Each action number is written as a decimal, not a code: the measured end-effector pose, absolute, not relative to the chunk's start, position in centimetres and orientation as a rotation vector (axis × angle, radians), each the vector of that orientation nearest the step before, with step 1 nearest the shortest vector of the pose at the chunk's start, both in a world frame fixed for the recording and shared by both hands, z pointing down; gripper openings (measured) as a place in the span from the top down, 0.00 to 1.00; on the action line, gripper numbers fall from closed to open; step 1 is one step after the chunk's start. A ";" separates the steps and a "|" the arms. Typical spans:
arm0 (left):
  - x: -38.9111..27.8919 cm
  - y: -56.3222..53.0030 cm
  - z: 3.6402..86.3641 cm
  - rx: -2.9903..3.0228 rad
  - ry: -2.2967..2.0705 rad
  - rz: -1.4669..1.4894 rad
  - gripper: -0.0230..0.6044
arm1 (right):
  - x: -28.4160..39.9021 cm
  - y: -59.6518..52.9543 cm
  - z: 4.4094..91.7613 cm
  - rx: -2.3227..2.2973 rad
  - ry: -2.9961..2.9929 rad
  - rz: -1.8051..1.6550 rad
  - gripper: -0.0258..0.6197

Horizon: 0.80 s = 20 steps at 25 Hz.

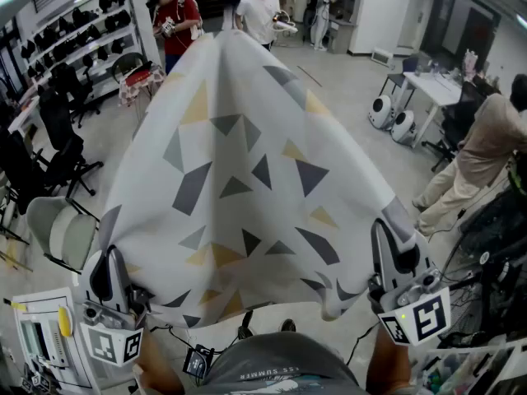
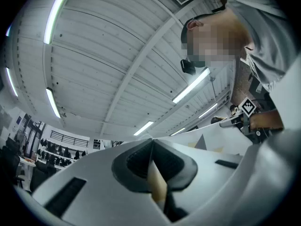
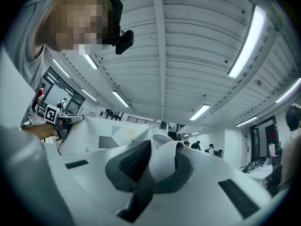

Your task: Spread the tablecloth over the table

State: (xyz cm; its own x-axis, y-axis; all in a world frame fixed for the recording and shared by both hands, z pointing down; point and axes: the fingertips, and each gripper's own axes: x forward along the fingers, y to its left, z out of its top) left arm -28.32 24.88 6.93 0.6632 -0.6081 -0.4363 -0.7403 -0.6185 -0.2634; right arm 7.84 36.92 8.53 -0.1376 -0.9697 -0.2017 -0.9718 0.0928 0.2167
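Right now I have the tablecloth [image 1: 239,163] up in the air, a pale sheet with grey and yellow triangles billowing away from me toward twelve o'clock in the head view. My left fingers [image 2: 134,161] are pinched together on its near corner at seven o'clock, with a thin fold of cloth wedged between the dark pads. My right fingers [image 3: 131,161] are clamped the same way on the other near corner at five o'clock, the fabric bunched up over them. Beyond the far edge, at twelve, stand a person in a red shirt [image 1: 177,19] and a person in a white shirt [image 1: 262,15]. A grey chair [image 1: 62,229] sits at eight o'clock.
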 end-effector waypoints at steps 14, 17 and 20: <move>-30.4 23.2 8.1 -2.493 1.032 0.432 0.97 | 4.9 35.9 8.9 -2.109 2.292 0.448 0.94; -31.8 22.7 8.9 -2.510 1.018 0.443 0.97 | 3.2 35.4 9.4 -2.121 2.279 0.447 0.94; -32.7 22.3 9.6 -2.533 1.004 0.447 0.97 | 1.6 34.8 9.7 -2.115 2.269 0.429 0.94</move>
